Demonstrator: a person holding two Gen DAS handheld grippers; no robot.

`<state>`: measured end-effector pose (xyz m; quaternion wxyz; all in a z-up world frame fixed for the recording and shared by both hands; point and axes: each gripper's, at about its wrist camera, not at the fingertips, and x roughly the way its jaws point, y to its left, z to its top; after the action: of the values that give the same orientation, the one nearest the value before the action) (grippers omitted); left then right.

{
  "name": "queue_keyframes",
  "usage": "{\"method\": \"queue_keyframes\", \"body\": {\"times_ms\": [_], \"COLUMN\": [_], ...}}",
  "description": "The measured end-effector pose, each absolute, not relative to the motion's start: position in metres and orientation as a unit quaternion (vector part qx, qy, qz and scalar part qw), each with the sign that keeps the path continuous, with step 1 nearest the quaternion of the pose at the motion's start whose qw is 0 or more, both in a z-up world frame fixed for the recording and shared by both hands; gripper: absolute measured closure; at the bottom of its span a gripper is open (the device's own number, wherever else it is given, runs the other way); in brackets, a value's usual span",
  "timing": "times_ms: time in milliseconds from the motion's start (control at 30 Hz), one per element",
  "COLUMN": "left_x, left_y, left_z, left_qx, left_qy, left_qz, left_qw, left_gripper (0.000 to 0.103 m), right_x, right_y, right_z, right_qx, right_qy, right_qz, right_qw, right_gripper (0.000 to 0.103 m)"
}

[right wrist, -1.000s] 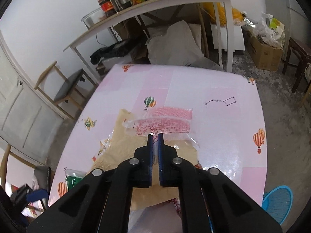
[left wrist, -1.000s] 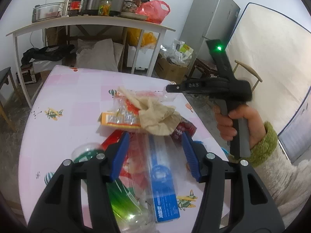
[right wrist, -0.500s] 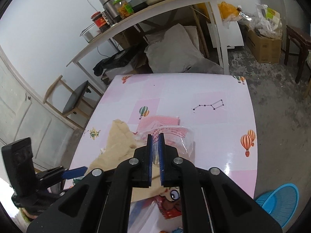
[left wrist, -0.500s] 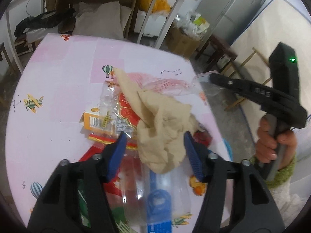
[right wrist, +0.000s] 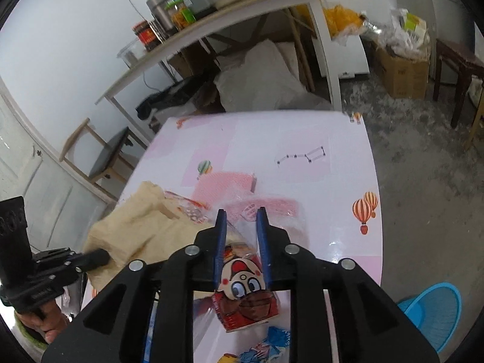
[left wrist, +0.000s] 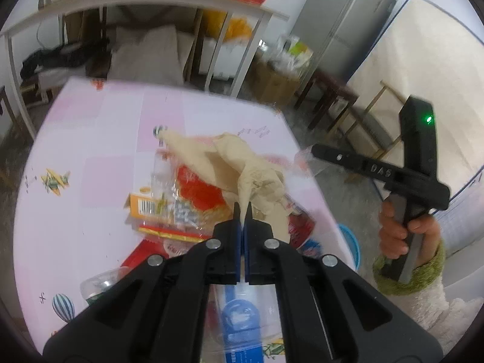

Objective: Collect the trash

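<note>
A crumpled tan paper bag (left wrist: 242,166) lies on top of a heap of trash in the middle of the pink table (left wrist: 99,127). The left gripper (left wrist: 242,208) has just snapped closed, and its blue tips pinch a fold of that bag. Under the bag sit a clear plastic wrapper with red print (left wrist: 193,187) and an orange packet with a barcode (left wrist: 142,207). A clear bag with a blue label (left wrist: 239,317) lies near the camera, but the gripper's black arms hide most of it. The right gripper (right wrist: 241,214) has just been opening, and its jaws now stand a little apart over a thin clear wrapper with pink print (right wrist: 266,211); I cannot tell if the tips touch it. Below them lies a red snack pack with a cartoon face (right wrist: 242,290), partly covered. The table has a shiny cloth with balloon and plane pictures. Behind it stand a long white shelf table (right wrist: 230,18) with jars and a cooker, a wooden chair (right wrist: 103,157), a cardboard box (right wrist: 405,72) and a grey fridge (left wrist: 341,21). A blue plastic basket (right wrist: 435,311) sits on the grey floor. Far things look blurry.
</note>
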<state>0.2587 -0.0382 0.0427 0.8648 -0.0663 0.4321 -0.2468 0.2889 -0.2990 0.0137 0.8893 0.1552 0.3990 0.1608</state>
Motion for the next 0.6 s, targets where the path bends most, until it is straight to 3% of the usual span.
{"method": "queue_keyframes", "body": {"times_ms": [67, 233, 600], "left_x": [0.249, 0.211, 0.088], "left_y": [-0.036, -0.034, -0.035], "left_z": [0.054, 0.078, 0.083], "left_qx": [-0.068, -0.076, -0.155], "left_qy": [0.414, 0.382, 0.357], "left_qz": [-0.254, -0.300, -0.482], "left_qw": [0.871, 0.871, 0.785], "left_gripper": [0.103, 0.103, 0.103], "right_x": [0.279, 0.250, 0.152], "right_y": [-0.300, -0.299, -0.309], "right_z": [0.024, 0.049, 0.074], "right_qx": [0.152, 0.130, 0.169], "right_qy": [0.375, 0.326, 0.304], "right_qz": [0.161, 0.171, 0.221], "right_qw": [0.900, 0.921, 0.911], "right_gripper": [0.063, 0.048, 0.048]}}
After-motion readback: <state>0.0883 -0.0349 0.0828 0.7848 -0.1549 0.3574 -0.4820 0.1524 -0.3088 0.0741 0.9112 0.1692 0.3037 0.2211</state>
